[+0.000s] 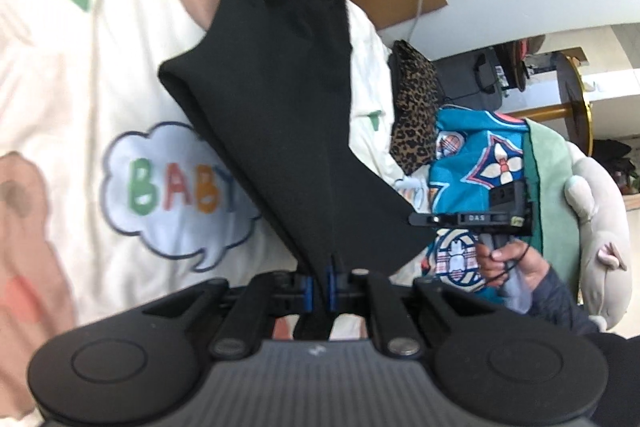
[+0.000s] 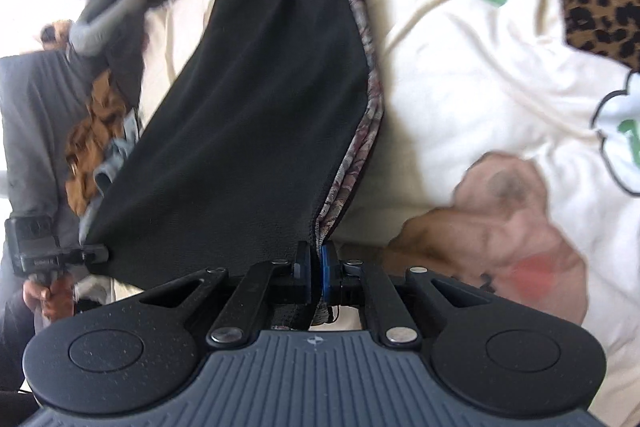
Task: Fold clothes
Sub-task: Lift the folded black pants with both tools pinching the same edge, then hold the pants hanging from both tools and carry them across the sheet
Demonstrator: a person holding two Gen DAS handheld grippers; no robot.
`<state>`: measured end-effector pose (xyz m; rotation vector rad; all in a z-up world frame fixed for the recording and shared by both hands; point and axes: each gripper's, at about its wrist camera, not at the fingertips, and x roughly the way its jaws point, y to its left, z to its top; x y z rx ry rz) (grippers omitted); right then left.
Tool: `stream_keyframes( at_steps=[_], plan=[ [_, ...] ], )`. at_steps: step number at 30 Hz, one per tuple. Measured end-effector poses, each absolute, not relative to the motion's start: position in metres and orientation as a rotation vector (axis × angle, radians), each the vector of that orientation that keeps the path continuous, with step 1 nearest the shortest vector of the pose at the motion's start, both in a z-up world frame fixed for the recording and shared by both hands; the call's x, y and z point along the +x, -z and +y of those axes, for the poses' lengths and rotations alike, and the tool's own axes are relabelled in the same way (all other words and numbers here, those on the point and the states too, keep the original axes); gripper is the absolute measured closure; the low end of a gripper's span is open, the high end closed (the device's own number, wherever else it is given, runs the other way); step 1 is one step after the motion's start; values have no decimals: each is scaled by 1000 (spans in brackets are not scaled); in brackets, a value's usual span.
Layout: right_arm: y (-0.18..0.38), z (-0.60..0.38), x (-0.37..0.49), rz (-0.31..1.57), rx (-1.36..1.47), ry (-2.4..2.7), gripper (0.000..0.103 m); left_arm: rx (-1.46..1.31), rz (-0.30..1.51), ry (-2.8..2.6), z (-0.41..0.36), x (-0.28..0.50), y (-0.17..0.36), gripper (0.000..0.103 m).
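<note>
Fabric of a black garment [image 1: 280, 115] is pinched between the closed jaws of the left gripper [image 1: 320, 285] and runs from there toward 12 o'clock, lifted above a cream blanket [image 1: 52, 75] with a "BABY" cloud print. The right gripper [image 2: 316, 277] is also clamped on the same garment [image 2: 256, 115], at a corner with a patterned grey edge; the cloth spreads toward 11 o'clock. At 9 o'clock in the right wrist view the left gripper [image 2: 94, 253] bites the opposite corner.

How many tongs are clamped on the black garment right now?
2. The left tongs pinch one bottom corner of the black garment; the right tongs pinch the other, at its patterned edge.
</note>
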<state>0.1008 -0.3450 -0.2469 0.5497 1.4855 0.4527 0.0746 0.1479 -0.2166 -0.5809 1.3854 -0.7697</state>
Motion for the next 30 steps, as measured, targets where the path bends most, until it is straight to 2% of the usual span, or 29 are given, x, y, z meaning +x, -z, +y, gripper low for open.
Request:
stream_keyframes(
  at_steps=[5, 9, 13, 20, 26, 27, 30],
  plan=[
    [239, -316, 83, 1571, 453, -463, 101, -586, 1378, 743, 162, 72, 226, 96],
    [236, -311, 77, 1569, 434, -379, 101, -621, 1368, 707, 173, 62, 239, 96],
    [251, -302, 62, 1551, 484, -329, 101, -641, 1375, 645, 184, 54, 261, 96],
    [312, -303, 30, 1504, 591, -226, 101, -643, 1423, 549, 191, 49, 299, 95],
    [323, -299, 20, 1451, 538, -224, 98, -606, 1459, 465, 188, 46, 321, 93],
    [323, -299, 18, 1445, 539, -222, 93, -614, 1461, 451, 189, 46, 324, 92],
    [324, -305, 10, 1426, 594, -188, 67, -628, 1456, 417, 196, 47, 327, 81]
  ],
)
